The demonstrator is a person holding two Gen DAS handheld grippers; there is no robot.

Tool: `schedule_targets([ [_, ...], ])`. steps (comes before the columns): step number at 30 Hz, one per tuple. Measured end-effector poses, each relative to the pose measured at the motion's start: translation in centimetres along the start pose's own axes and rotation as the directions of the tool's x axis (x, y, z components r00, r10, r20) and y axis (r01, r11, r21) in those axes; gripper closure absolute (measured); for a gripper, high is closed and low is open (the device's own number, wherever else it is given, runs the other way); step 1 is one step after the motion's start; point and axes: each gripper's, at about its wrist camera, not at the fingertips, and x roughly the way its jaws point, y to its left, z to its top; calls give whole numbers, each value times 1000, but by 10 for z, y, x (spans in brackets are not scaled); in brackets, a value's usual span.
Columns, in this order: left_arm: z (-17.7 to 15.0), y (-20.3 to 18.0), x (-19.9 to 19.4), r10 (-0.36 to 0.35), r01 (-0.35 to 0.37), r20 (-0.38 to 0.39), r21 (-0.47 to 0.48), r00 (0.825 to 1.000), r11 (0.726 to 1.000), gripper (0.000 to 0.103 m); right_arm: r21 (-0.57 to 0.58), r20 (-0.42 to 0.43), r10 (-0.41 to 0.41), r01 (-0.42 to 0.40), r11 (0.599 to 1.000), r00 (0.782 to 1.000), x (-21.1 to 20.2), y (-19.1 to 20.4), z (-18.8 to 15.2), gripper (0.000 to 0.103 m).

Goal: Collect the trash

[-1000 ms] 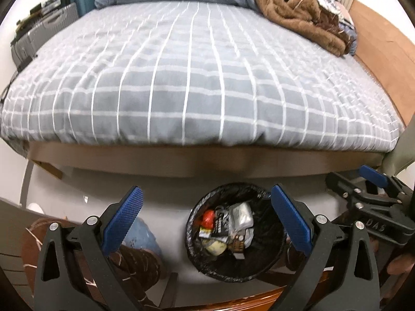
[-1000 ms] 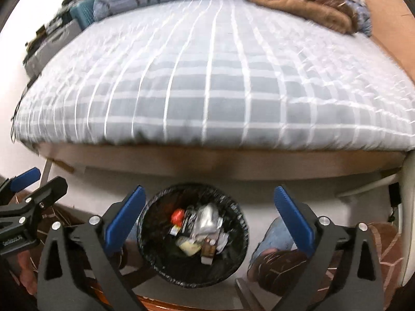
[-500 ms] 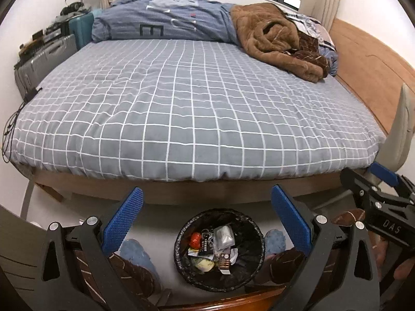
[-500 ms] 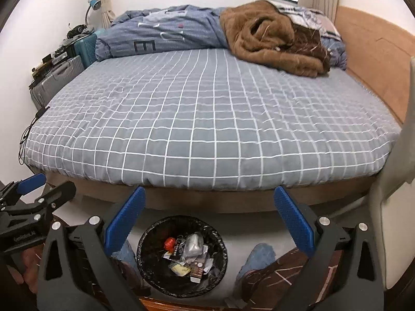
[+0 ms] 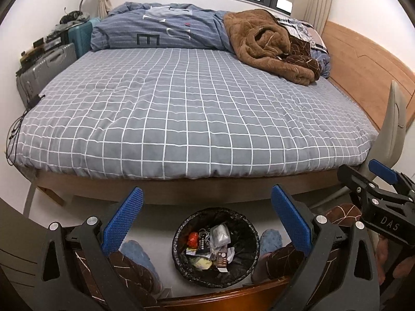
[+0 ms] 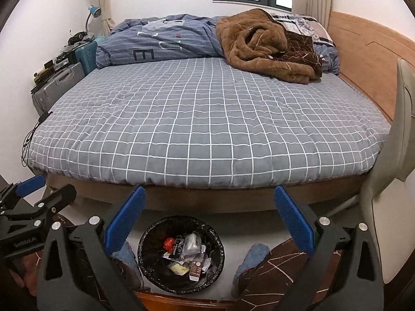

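A round bin with a black liner stands on the floor below me, in front of the bed; it also shows in the right wrist view. It holds several pieces of trash, among them a red wrapper and a clear wrapper. My left gripper is open and empty, high above the bin. My right gripper is open and empty, also high above it. Each gripper shows at the edge of the other's view.
A bed with a grey checked sheet fills the view ahead. A blue duvet and a brown blanket lie at its far end. Suitcases stand at the left, a pale chair at the right. My slippered feet flank the bin.
Both grippers have risen and pulled back from the bin. The bin looks smaller and lower, and the whole bed and window have come into view. Both stayed open.
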Motion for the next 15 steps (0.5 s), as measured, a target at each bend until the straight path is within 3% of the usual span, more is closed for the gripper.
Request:
schedule_targets([
  [15,0,1,3,3,-3,-10,6,1000,1000,6,8,-6,1,-1,1000,1000,3,0,-1,8],
])
